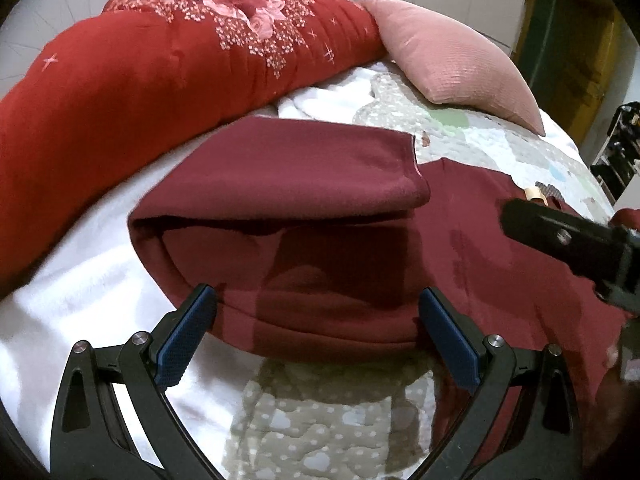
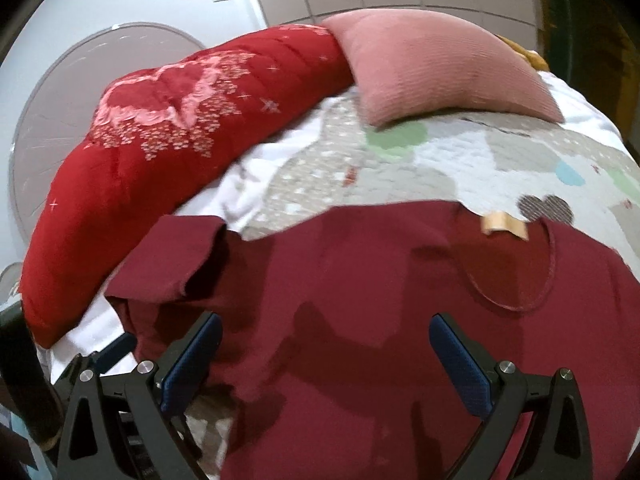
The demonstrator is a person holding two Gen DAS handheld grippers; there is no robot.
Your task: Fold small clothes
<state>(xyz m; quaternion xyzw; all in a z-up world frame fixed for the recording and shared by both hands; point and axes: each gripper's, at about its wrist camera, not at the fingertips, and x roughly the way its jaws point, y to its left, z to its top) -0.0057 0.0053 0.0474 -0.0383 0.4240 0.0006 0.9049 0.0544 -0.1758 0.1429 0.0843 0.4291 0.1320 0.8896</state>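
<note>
A maroon T-shirt (image 1: 320, 208) lies on the bed, its left side and sleeve (image 1: 288, 160) doubled over the body. My left gripper (image 1: 318, 300) is open, hovering at the near edge of that folded part, its blue pads (image 1: 188, 340) wide apart. In the right wrist view the shirt (image 2: 400, 320) spreads flat with its round neckline (image 2: 516, 280) and a tan label (image 2: 504, 226) at the far side, the folded sleeve (image 2: 176, 260) at the left. My right gripper (image 2: 326, 328) is open above the shirt's middle and holds nothing. Its black body (image 1: 568, 240) shows at the right of the left wrist view.
A red floral quilt (image 1: 140, 92) is bunched along the far left of the bed, with a pink pillow (image 1: 452, 60) beside it. The patterned bedspread (image 2: 500, 160) and a white sheet (image 1: 72, 300) surround the shirt. Wall panels stand behind.
</note>
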